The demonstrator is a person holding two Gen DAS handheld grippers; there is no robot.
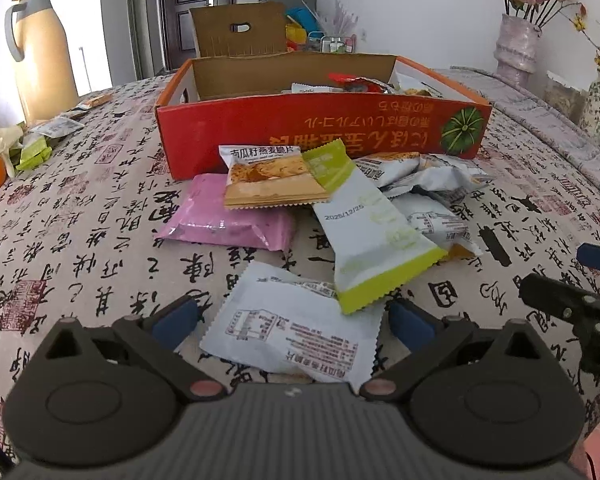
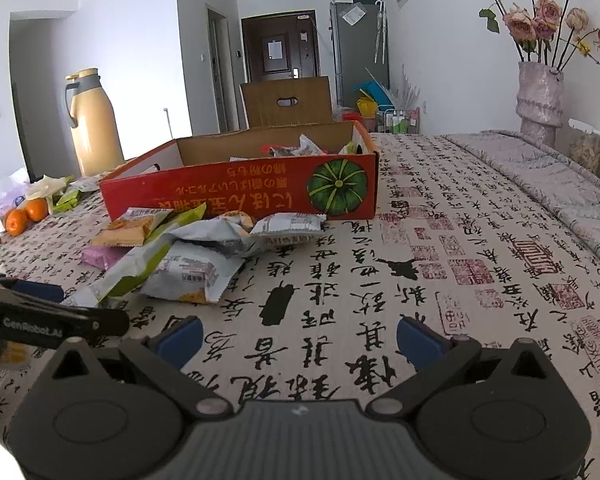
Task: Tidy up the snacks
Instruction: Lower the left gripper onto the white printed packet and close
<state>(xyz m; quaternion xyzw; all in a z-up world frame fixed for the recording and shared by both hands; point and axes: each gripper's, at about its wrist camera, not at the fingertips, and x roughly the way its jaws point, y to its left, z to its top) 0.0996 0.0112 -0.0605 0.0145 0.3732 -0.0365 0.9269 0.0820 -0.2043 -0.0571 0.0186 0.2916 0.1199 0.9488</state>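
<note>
A red cardboard box (image 1: pixel 300 128) (image 2: pixel 220 196) with a pumpkin print stands on the table and holds several snack packets. In front of it lies a loose pile: a pink packet (image 1: pixel 228 220), an orange oat-crisp packet (image 1: pixel 268 178), a white and lime packet (image 1: pixel 376 236) and grey-white packets (image 1: pixel 424 174) (image 2: pixel 196 272). A white packet (image 1: pixel 296 324) lies face down between the blue fingertips of my left gripper (image 1: pixel 294 320), which is open around it. My right gripper (image 2: pixel 298 338) is open over bare tablecloth, right of the pile.
A beige thermos jug (image 1: pixel 40 52) (image 2: pixel 92 124) stands at the back left, with oranges (image 2: pixel 26 214) and green packets (image 1: pixel 34 152) near it. A vase of flowers (image 2: pixel 540 92) stands back right. The other gripper shows at each view's edge (image 1: pixel 572 312) (image 2: pixel 40 316).
</note>
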